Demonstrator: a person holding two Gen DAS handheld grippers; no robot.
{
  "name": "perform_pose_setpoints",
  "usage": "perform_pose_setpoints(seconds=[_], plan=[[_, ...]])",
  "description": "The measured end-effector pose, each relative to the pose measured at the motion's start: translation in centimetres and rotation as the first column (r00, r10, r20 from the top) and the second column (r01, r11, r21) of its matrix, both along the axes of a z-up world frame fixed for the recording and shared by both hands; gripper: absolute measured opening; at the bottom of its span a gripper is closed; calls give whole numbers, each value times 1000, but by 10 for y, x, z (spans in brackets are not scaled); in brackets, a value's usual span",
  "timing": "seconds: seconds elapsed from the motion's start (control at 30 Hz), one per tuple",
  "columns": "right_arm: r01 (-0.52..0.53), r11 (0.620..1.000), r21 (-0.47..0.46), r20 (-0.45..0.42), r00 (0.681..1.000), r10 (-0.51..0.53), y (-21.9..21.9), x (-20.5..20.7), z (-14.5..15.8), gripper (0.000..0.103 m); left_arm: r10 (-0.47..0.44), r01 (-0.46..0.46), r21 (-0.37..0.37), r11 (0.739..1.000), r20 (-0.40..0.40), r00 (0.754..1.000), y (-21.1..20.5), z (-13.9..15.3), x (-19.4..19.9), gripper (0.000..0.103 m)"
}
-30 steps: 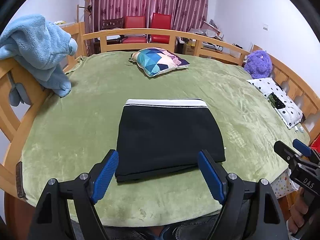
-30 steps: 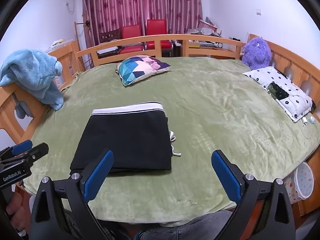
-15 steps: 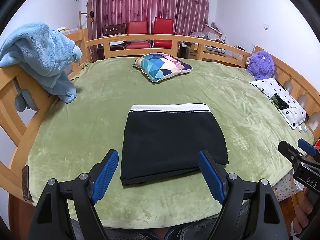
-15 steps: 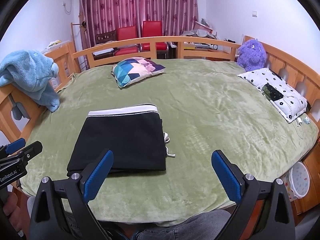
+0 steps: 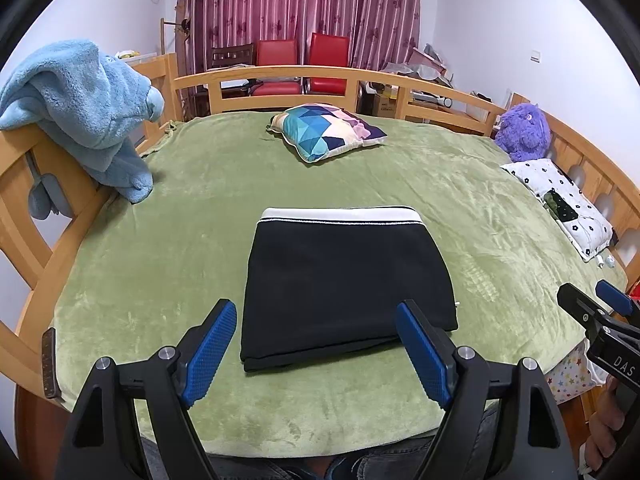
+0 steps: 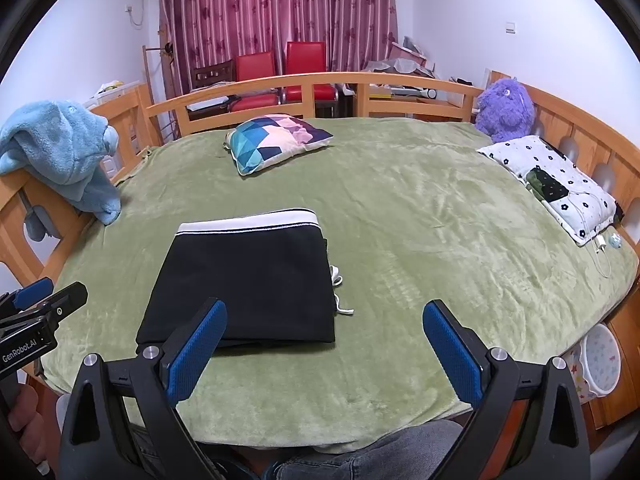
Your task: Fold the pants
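The black pants (image 5: 344, 280) lie folded into a compact rectangle on the green bed cover, white waistband at the far edge. They also show in the right wrist view (image 6: 248, 280), with a white drawstring (image 6: 338, 292) sticking out at their right side. My left gripper (image 5: 318, 350) is open and empty, held above the near edge of the pants. My right gripper (image 6: 324, 352) is open and empty, to the right of the pants near the bed's front edge. Neither touches the cloth.
A geometric-pattern pillow (image 5: 326, 130) lies at the far middle. A blue plush blanket (image 5: 84, 108) hangs over the left wooden rail. A purple plush toy (image 6: 506, 110) and a white spotted pillow (image 6: 556, 184) sit at the right. Wooden rails (image 5: 280, 76) ring the bed.
Both grippers have drawn back and risen slightly from the pants, so the bed looks farther away. The pants have not moved. Both grippers stayed open.
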State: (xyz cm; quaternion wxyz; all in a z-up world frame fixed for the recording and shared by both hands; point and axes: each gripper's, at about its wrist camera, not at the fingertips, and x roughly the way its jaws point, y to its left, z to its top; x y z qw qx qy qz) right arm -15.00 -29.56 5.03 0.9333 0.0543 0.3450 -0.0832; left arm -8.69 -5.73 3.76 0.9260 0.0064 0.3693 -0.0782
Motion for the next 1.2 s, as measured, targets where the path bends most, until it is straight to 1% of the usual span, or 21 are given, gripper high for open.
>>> perform_pose_setpoints(seconds=[0.57, 1.2], plan=[[6, 1000, 5, -1, 1000, -6, -2, 1, 1, 97, -2, 2, -21, 1000, -12, 1000, 1, -2, 3, 81], [11, 1000, 7, 4, 1000, -11, 3, 2, 4, 97, 0, -1, -24, 1000, -11, 1000, 3, -2, 5, 81]])
